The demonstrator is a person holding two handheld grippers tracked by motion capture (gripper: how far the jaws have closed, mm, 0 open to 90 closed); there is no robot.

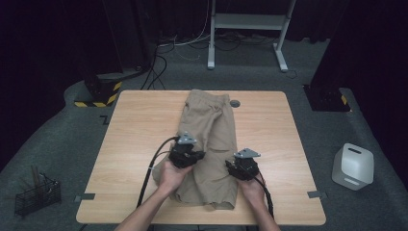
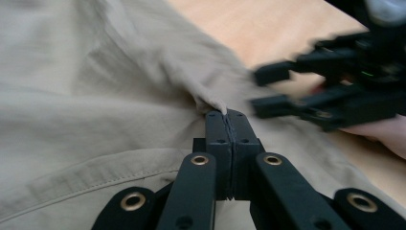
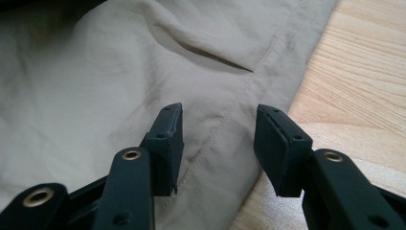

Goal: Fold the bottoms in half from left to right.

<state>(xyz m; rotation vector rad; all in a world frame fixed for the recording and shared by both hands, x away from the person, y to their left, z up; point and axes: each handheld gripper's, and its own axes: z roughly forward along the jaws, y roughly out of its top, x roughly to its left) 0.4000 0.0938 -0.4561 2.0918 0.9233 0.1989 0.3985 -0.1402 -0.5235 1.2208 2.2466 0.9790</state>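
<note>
Khaki shorts (image 1: 209, 144) lie lengthwise down the middle of the wooden table (image 1: 130, 144), waistband toward 12 o'clock and leg hems toward 6 o'clock at the person's edge. In the high view the left gripper (image 1: 188, 155) sits over the left leg at about 9 o'clock of the garment's centre, and the right gripper (image 1: 244, 167) over its right edge at about 4 o'clock; from this height the bodies and hands hide the jaws. The left gripper view supplies them: the left gripper (image 2: 225, 115) has its jaws pressed together on a small raised pinch of the fabric (image 2: 95, 96), which peaks at 12 o'clock above the tips. The other gripper appears there at 3 o'clock, blurred, its jaws apart. The right gripper view shows the right gripper (image 3: 218, 129) with jaws standing well apart, nothing between the pads, poised over a side seam of the shorts (image 3: 119, 72), with bare table (image 3: 354, 86) at 2 o'clock. Whether the pads touch the cloth cannot be told. A small grey disc (image 1: 235, 103) lies just beside the waistband at 1 o'clock; its nature is unclear.
</note>
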